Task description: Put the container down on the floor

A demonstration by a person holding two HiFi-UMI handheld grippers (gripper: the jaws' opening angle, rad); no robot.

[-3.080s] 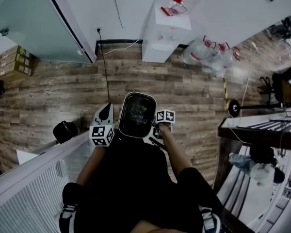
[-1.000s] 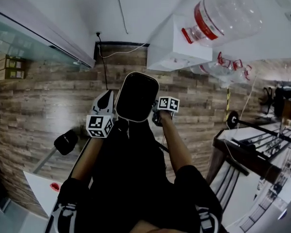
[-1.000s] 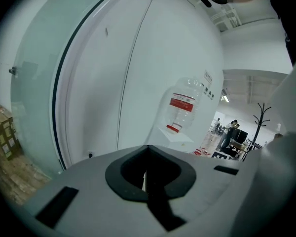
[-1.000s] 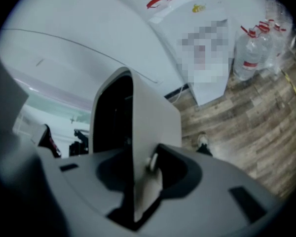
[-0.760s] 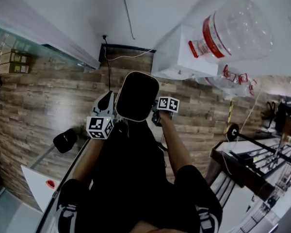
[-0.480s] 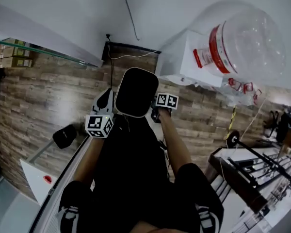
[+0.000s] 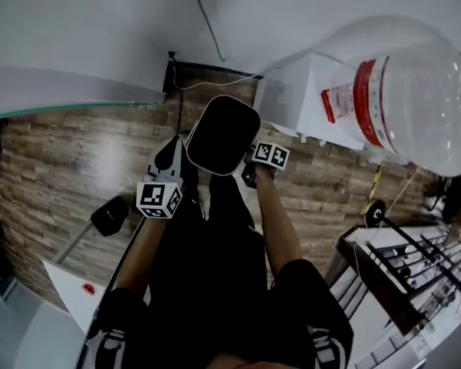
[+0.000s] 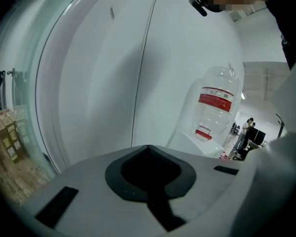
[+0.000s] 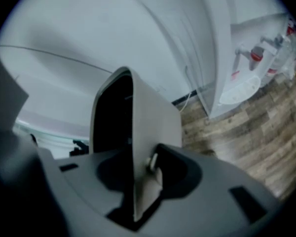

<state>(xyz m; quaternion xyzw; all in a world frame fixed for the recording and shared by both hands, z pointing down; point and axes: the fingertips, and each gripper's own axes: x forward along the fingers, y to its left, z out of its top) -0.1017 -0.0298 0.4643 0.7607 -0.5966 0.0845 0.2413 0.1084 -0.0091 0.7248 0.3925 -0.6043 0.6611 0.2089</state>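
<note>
Two tools | right tool [image 7: 251,172] grips container [image 7: 223,133] | left tool [image 7: 171,158] closed, empty | wood-plank floor [image 7: 77,152], white wall [image 7: 100,29]

1. Head view dim and low in contrast; the container [image 7: 223,134] interior reads as flat black.
2. Pale sheen on the wood floor [image 7: 100,141], left; soft glare on the water bottle [image 7: 415,98], right.
3. Strong fisheye bending at the edges of every view; dark corners in both gripper views.
4. Left gripper view bright, with even light on the white wall [image 8: 113,83].
5. Right gripper view grey and blurred throughout.
</note>
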